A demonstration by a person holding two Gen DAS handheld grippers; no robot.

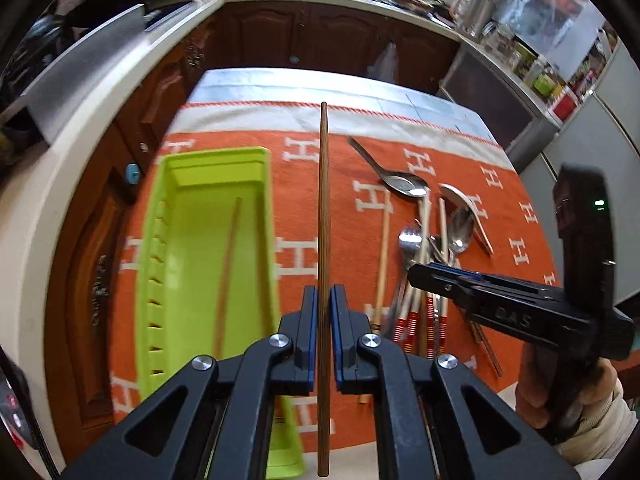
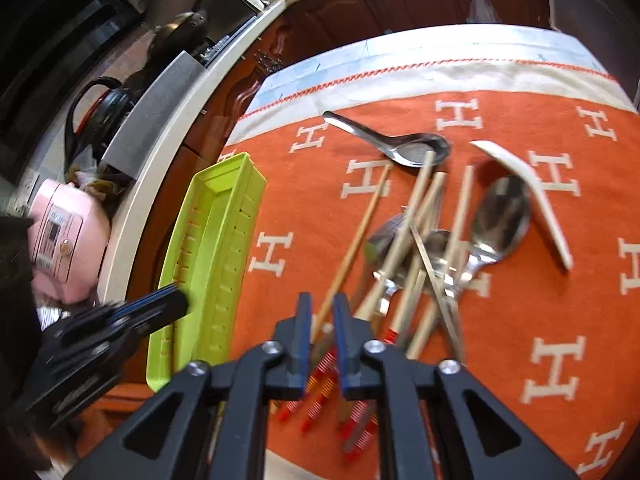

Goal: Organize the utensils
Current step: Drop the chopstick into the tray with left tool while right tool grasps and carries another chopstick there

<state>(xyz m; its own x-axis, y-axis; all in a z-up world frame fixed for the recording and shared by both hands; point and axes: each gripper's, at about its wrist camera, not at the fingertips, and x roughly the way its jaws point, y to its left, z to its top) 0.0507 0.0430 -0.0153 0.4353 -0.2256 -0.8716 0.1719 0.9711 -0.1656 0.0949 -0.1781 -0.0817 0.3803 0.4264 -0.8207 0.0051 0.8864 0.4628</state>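
My left gripper [image 1: 323, 296] is shut on a dark brown chopstick [image 1: 323, 200] and holds it above the orange cloth, just right of the green tray [image 1: 264, 216]. One brown chopstick [image 1: 228, 272] lies inside the tray. My right gripper [image 2: 322, 304] hovers over the near end of a pile of chopsticks and spoons [image 2: 424, 248], jaws a little apart with a light chopstick [image 2: 352, 248] below the gap; I cannot tell if it grips. The right gripper [image 1: 416, 274] also shows in the left view above the pile [image 1: 420, 264]. The left gripper [image 2: 180, 300] shows by the tray [image 2: 216, 240].
A metal soup spoon [image 2: 400, 144] and a white ceramic spoon [image 2: 532, 192] lie apart at the far side of the pile. The orange cloth with white H marks [image 2: 520, 320] covers the table. Wooden kitchen cabinets [image 1: 304, 36] and a countertop [image 1: 80, 152] lie beyond and to the left.
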